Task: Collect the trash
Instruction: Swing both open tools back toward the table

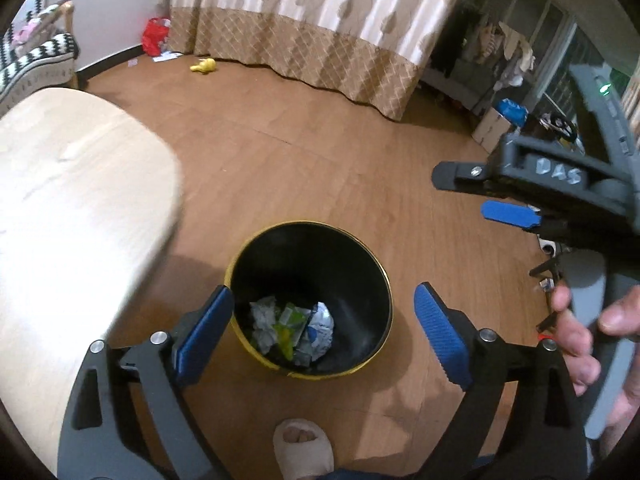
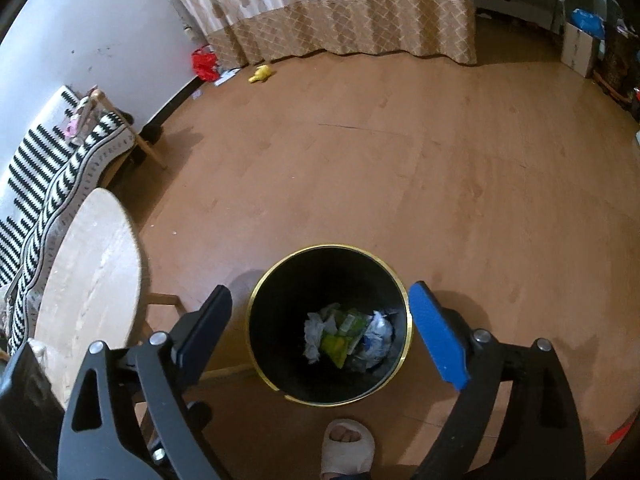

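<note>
A black bin with a gold rim (image 1: pixel 308 225) stands on the wooden floor, straight below both grippers. At its bottom lie a crumpled white paper (image 1: pixel 262 318), a green wrapper (image 1: pixel 290 326) and a white-and-blue wrapper (image 1: pixel 322 330). My left gripper (image 1: pixel 324 292) hangs open above the bin's mouth with nothing between its blue pads. In the right wrist view the bin (image 2: pixel 328 249) and the trash (image 2: pixel 344 336) show again. My right gripper (image 2: pixel 320 290) is open and empty over it. The right gripper (image 1: pixel 464 192) also shows at the right of the left wrist view, held by a hand (image 1: pixel 576 332).
A pale round table (image 1: pixel 72 200) stands left of the bin, with a striped seat (image 2: pixel 52 184) behind it. A slippered foot (image 1: pixel 302 452) is just in front of the bin. A red bag (image 1: pixel 155 36) and a yellow toy (image 1: pixel 203 66) lie by the curtain; a cardboard box (image 1: pixel 494 128) is far right.
</note>
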Motion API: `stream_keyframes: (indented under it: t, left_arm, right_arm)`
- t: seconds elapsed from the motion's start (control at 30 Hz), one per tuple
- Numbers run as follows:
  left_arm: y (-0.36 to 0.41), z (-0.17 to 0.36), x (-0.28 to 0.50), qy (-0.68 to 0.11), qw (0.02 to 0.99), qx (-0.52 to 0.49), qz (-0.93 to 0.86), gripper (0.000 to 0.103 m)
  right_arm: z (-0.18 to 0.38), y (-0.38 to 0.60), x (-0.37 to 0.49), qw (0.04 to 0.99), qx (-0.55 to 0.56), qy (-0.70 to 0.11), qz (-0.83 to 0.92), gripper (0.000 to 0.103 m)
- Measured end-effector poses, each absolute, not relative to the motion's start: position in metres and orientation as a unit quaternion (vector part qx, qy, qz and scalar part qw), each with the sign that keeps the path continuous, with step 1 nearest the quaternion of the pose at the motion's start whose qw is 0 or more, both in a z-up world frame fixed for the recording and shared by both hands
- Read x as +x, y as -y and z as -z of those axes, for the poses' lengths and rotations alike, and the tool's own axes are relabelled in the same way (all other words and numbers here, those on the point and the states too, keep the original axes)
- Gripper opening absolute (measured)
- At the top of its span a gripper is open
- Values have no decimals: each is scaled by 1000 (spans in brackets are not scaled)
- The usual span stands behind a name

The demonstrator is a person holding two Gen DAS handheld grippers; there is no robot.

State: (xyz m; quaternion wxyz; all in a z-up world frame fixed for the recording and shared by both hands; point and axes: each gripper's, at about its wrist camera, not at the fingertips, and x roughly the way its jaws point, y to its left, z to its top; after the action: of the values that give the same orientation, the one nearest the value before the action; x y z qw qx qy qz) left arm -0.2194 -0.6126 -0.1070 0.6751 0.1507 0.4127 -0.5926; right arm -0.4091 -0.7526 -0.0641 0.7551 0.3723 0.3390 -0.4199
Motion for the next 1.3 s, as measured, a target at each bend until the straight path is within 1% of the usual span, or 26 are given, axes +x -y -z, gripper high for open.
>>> stream_keyframes:
  t: [0.1,0.2,0.4,0.53,0.63,0.8,0.97,1.13,1.3]
  left_arm:
    - [580,84,-202,-407,689,134,585,93]
    - [531,55,-174,-391,725,118,555,96]
    - [429,24,-115,-368,800,110,461,96]
    - [348,13,-72,-375,843,99,374,96]
    - [290,11,-46,-380,863,80,322,96]
    - [208,8,-19,-379,886,66,257,96]
    - [140,9,-4,-386,896,51,214,96]
    - [89,22,10,-399,898,38,181,96]
    - [77,37,15,-424,887,10,183,96]
  right_arm:
    - [53,738,-388,767,363,-341,404,90]
    - [40,717,-355,786,342,-350,378,92]
    - [17,649,-266,826,283,-383,302,93]
    - [4,585,-201,852,237,-399,243,94]
    - [-2,528,-149,868,199,-413,193,94]
    - [-4,450,-86,879,168,-429,122,94]
    - [6,380,-45,881,135,-448,62,94]
    - [17,326,-12,879,116,-461,20,94]
    - [27,294,11,874,122,-469,-22,94]
